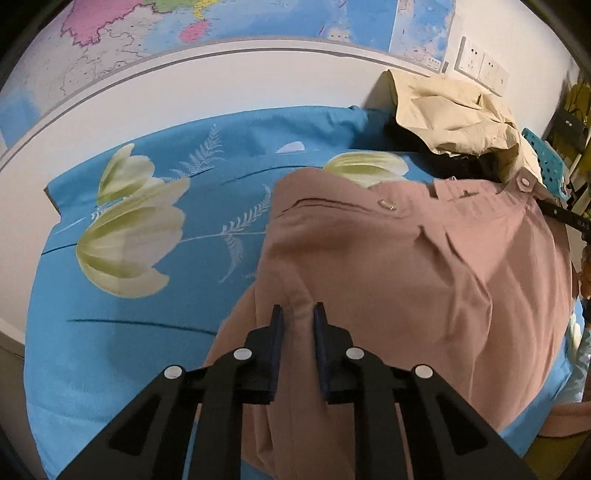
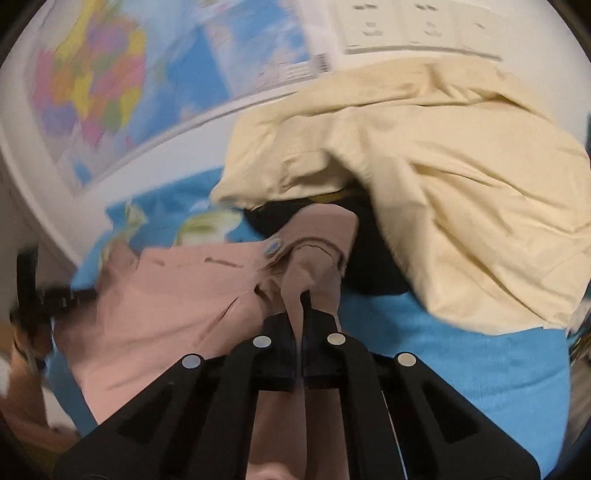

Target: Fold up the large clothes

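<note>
Dusty-pink trousers lying under both grippers on the flowered blue bedsheet.

The dusty-pink trousers [image 1: 406,280] are lying on the flowered blue bedsheet [image 1: 155,295], running between the left gripper [image 1: 298,310] fingers and between the right gripper [image 2: 303,295] fingers. Beyond and right of each gripper, a crumpled cream garment [image 2: 443,184] is sitting over a black garment [image 2: 373,266], with the wall map [image 1: 221,22] hanging behind.
</note>
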`<state>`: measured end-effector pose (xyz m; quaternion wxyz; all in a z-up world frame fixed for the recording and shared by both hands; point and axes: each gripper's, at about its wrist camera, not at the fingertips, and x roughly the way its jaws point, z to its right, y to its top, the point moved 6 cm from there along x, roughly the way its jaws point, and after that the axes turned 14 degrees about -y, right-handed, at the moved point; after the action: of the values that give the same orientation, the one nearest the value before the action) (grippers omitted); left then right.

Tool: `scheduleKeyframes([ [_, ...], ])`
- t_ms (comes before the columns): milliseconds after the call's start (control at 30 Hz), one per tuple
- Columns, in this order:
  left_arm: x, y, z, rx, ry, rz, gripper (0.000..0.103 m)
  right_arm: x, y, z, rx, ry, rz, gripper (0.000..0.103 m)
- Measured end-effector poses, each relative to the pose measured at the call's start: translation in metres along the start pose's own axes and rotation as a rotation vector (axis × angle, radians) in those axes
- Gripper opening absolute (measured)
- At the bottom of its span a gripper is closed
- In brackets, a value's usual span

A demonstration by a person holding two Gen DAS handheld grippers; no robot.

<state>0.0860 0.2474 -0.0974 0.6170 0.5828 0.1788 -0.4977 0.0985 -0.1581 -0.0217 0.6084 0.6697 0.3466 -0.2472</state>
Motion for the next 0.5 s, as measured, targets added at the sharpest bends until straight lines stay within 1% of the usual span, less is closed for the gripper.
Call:
scheduleKeyframes([
  [33,0.001,0.001,0.001,0.006,0.0,-0.005,0.021,0.01,-0.002,0.001,-0.008,-0.017,-0.025,0.002],
  [67,0.003,0.001,0.003,0.015,-0.002,-0.011,0.031,0.022,-0.005,0.0,-0.016,-0.037,-0.057,0.002],
  [100,0.002,0.002,0.006,0.029,0.007,-0.006,0.035,0.029,-0.006,0.0,-0.014,-0.038,-0.079,0.003],
  [133,0.0,0.004,0.009,0.048,0.014,0.005,0.047,0.034,-0.008,0.0,-0.006,-0.024,-0.098,0.004],
  [167,-0.002,0.005,0.013,0.066,0.005,0.013,0.062,0.035,-0.008,0.0,0.006,-0.01,-0.108,0.004],
  [200,-0.005,0.007,0.019,0.083,-0.018,0.021,0.069,0.034,-0.006,-0.001,0.011,-0.002,-0.103,0.005],
  [233,-0.008,0.009,0.024,0.097,-0.028,0.029,0.079,0.032,-0.005,-0.002,-0.001,-0.003,-0.094,0.008],
  [267,-0.009,0.012,0.027,0.115,-0.032,0.037,0.082,0.03,-0.004,-0.004,-0.019,-0.011,-0.09,0.011],
  [367,0.002,0.018,0.028,0.126,-0.032,0.005,0.082,0.021,-0.009,-0.006,-0.045,-0.021,-0.083,0.028],
  [400,0.011,0.02,0.025,0.118,-0.027,-0.016,0.08,0.02,-0.011,-0.006,-0.053,-0.027,-0.084,0.04],
  [433,0.018,0.021,0.022,0.109,-0.024,-0.035,0.065,0.019,-0.014,-0.004,-0.059,-0.041,-0.087,0.049],
  [467,0.027,0.021,0.017,0.099,-0.006,-0.055,0.045,0.019,-0.016,-0.003,-0.056,-0.043,-0.091,0.051],
  [500,0.03,0.02,0.012,0.091,0.025,-0.056,0.036,0.019,-0.017,-0.002,-0.052,-0.039,-0.096,0.051],
])
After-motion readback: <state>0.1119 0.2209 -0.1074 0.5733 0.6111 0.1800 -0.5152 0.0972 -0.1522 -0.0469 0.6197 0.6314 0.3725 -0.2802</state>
